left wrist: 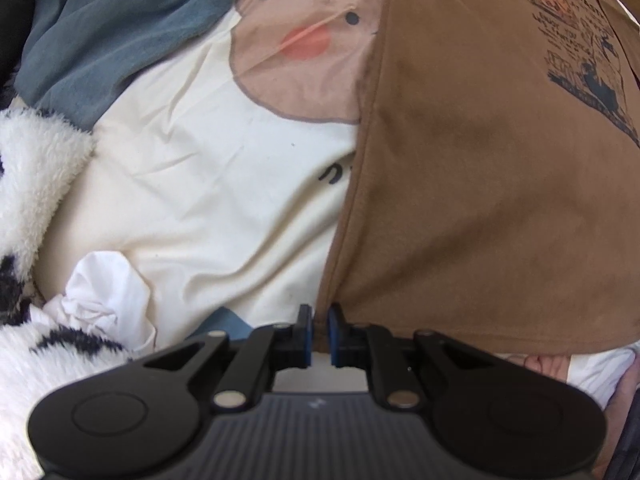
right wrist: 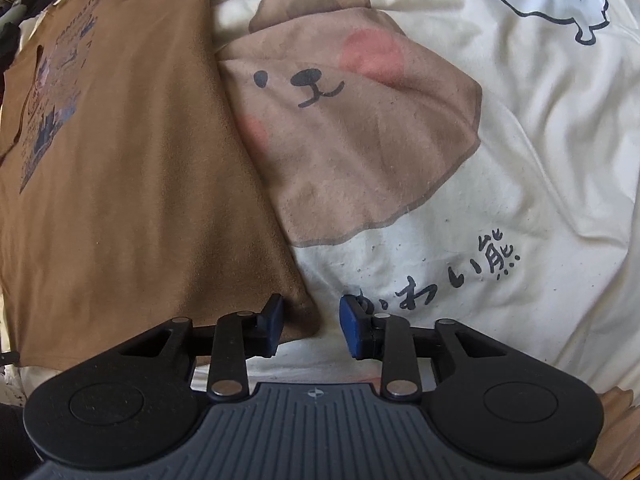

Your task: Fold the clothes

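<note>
A brown T-shirt (left wrist: pixel 480 200) with a dark printed graphic lies flat on a cream bedcover. In the left wrist view, my left gripper (left wrist: pixel 320 334) sits at the shirt's near left corner, its blue pads almost together with the brown hem pinched between them. In the right wrist view the same brown T-shirt (right wrist: pixel 120 200) fills the left side. My right gripper (right wrist: pixel 310 328) is open, and the shirt's near right corner lies between its spread blue pads, touching neither.
The cream bedcover (right wrist: pixel 500 200) carries a brown bear print (right wrist: pixel 360 140) and black lettering. A blue-grey garment (left wrist: pixel 112 28), a fluffy white and black blanket (left wrist: pixel 28 184) and a crumpled white cloth (left wrist: pixel 104 292) lie left of the shirt.
</note>
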